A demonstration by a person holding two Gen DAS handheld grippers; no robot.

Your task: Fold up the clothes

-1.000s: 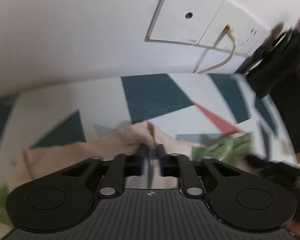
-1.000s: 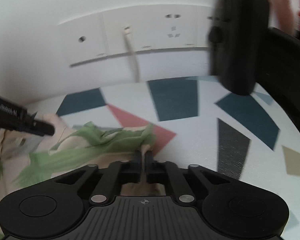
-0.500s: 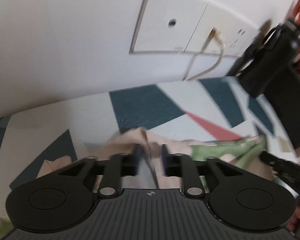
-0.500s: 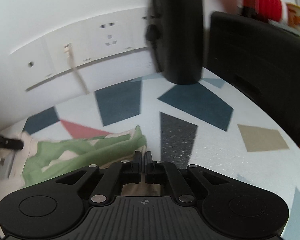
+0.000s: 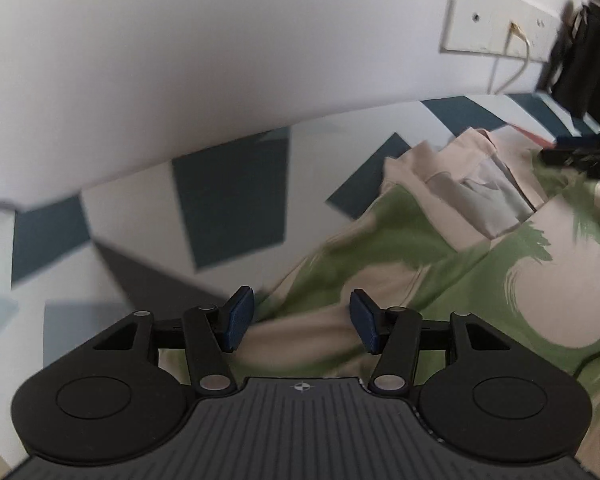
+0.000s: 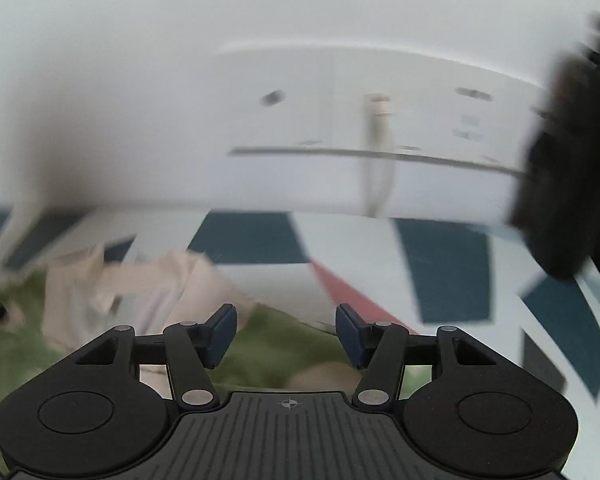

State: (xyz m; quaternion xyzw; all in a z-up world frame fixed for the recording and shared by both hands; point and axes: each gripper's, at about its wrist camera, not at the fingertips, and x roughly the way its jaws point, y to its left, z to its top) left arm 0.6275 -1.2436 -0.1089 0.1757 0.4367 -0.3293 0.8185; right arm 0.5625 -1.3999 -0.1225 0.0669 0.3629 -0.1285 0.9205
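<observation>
Nearest, in the left wrist view: left gripper (image 5: 302, 322), blue pads wide apart, nothing between them, poised over the near hem of the cream cotton garment with green brush-stroke print (image 5: 480, 280). Spreads away forward and to the right from that tool, long axis running diagonally toward the far right, neckline and pale inner collar (image 5: 484, 196) at the far end. Lies flat on the white tabletop with dark teal and red triangles (image 5: 228, 208).

Likewise parted and empty in the right wrist view: right gripper (image 6: 286, 332), over a green patch of the same garment (image 6: 268, 356), most of the cloth off to its left; heavy blur, so probably just above rather than touching. Both tools close to the cloth, neither clearly nearer.

Farther back, white wall socket plate (image 5: 496, 20) with a pale cable (image 5: 512, 60), and a blurred black cylinder (image 6: 560, 168) at the right.
</observation>
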